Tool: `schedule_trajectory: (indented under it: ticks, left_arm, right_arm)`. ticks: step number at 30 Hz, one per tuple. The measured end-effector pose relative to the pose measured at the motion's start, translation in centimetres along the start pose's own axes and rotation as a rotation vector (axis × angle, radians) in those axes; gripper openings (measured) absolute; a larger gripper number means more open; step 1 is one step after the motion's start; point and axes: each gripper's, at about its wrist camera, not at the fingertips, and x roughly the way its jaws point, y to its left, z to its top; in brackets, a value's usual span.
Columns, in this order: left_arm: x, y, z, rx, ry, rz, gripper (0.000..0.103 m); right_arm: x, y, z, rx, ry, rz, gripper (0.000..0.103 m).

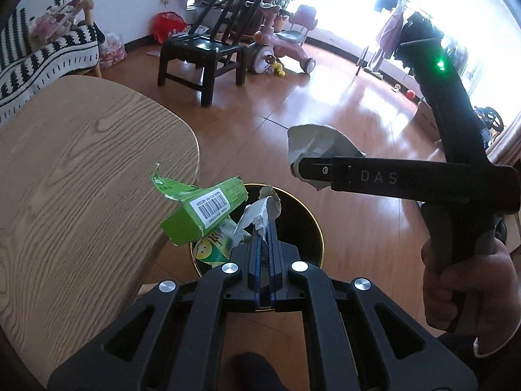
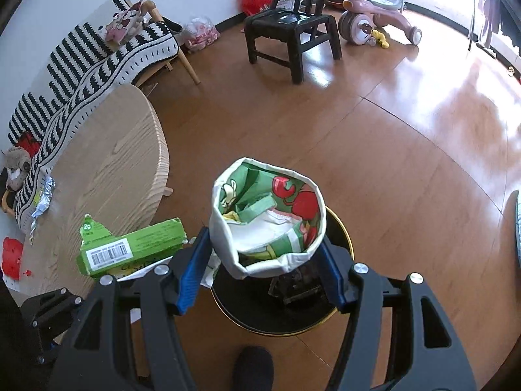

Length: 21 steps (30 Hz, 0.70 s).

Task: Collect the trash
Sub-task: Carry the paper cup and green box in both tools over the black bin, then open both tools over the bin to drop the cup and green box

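My left gripper (image 1: 265,224) is shut on a torn green carton (image 1: 205,210) by its ripped white flap and holds it over the black gold-rimmed bin (image 1: 306,224). The carton also shows in the right wrist view (image 2: 130,249). My right gripper (image 2: 263,257) is shut on a white paper tub (image 2: 267,218) printed green and red inside, and holds it above the bin (image 2: 338,228). In the left wrist view the right gripper (image 1: 312,167) holds the tub (image 1: 317,145) up to the right.
A round wooden table (image 2: 107,163) stands left of the bin, with a foil wrapper (image 2: 42,203) and a red piece (image 2: 11,257) on it. A black chair (image 2: 289,29), pink tricycle (image 2: 374,16) and striped sofa (image 2: 88,58) stand farther back.
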Motion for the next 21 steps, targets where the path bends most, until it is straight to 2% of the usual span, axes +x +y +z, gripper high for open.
schedule_trajectory:
  ticks: [15,18,20,21]
  left_arm:
    - [0.24,-0.28,0.05,0.004,0.017,-0.009,0.003]
    - [0.36,-0.25,-0.07,0.004,0.024,-0.009,0.004]
    - [0.65,-0.17,0.01,0.000,0.037,-0.014,0.007]
    - [0.69,-0.12,-0.03,-0.001,0.040,-0.011,0.015]
  right_arm:
    - [0.07,0.16,0.58,0.009,0.000,0.002,0.064]
    - [0.02,-0.19,0.71,0.021,-0.003,0.016,0.081]
    - [-0.19,-0.34,0.76,0.027,-0.014,0.017,0.084]
    - [-0.29,-0.44,0.81,0.029,-0.016,0.018,0.085]
